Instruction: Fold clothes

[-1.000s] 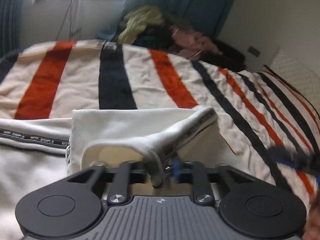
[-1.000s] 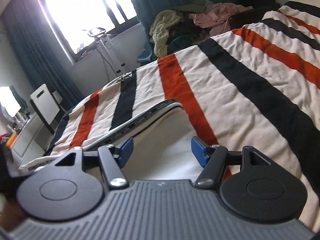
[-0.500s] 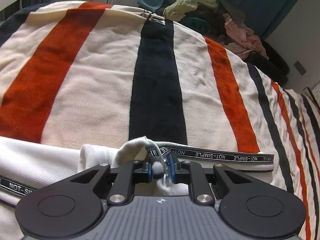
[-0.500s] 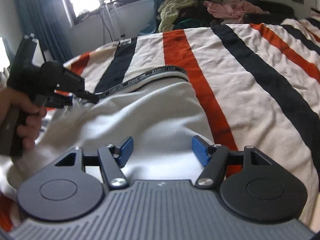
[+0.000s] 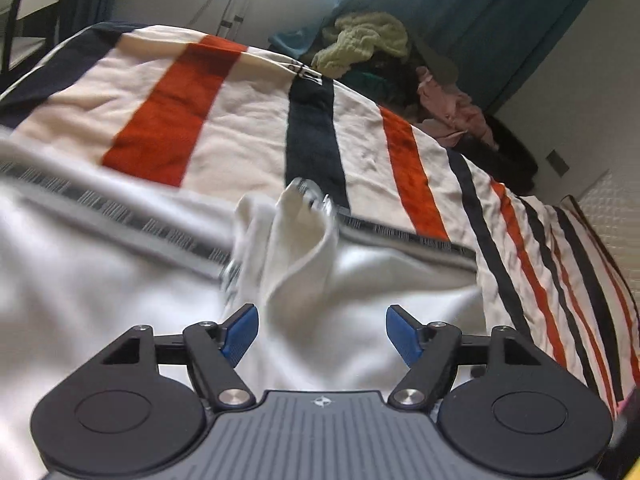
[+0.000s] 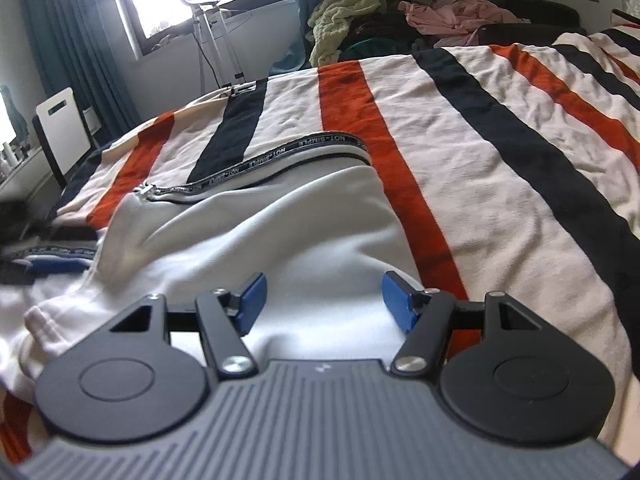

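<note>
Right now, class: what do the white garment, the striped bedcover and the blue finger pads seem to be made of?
White garment: soft knit, probably cotton jersey; matte, drapes in rounded folds.
Striped bedcover: napped, towel-like fabric; fuzzy, wrinkled surface.
Blue pads: likely moulded plastic or rubber; ribbing shows in the left wrist view.

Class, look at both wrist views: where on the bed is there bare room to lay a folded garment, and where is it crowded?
Free: the striped blanket beyond and right of the white garment and its lettered band. Crowded: the clothes pile past the bed's far edge, and the bed's left part under the garment.
</note>
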Motion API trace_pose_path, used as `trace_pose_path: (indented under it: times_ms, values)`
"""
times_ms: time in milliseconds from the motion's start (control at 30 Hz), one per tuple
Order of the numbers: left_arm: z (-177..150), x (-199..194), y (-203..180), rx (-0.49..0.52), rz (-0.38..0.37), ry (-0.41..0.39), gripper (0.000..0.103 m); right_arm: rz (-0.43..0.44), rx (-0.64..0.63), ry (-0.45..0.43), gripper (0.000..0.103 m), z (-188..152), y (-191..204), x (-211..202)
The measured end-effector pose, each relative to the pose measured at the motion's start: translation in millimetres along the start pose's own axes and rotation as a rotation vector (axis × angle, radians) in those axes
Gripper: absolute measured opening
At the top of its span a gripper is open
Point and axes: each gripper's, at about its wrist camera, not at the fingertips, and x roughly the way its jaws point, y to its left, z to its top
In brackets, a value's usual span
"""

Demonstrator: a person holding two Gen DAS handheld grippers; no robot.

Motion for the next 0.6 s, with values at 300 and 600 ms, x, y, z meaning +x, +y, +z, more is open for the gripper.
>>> trace_pose_path:
  times_ms: [300, 600]
  values:
    - [-54, -35, -4, 0.057, -0.052, -0.056, 0.055, -0.031, -0.021, -0.017, 0.066, -7, 9, -17]
    - [-58, -16, 11, -0.051, -0.055, -0.047, 0.022, -0.082, -0.151, -0.033, 0.066, -21, 30, -12]
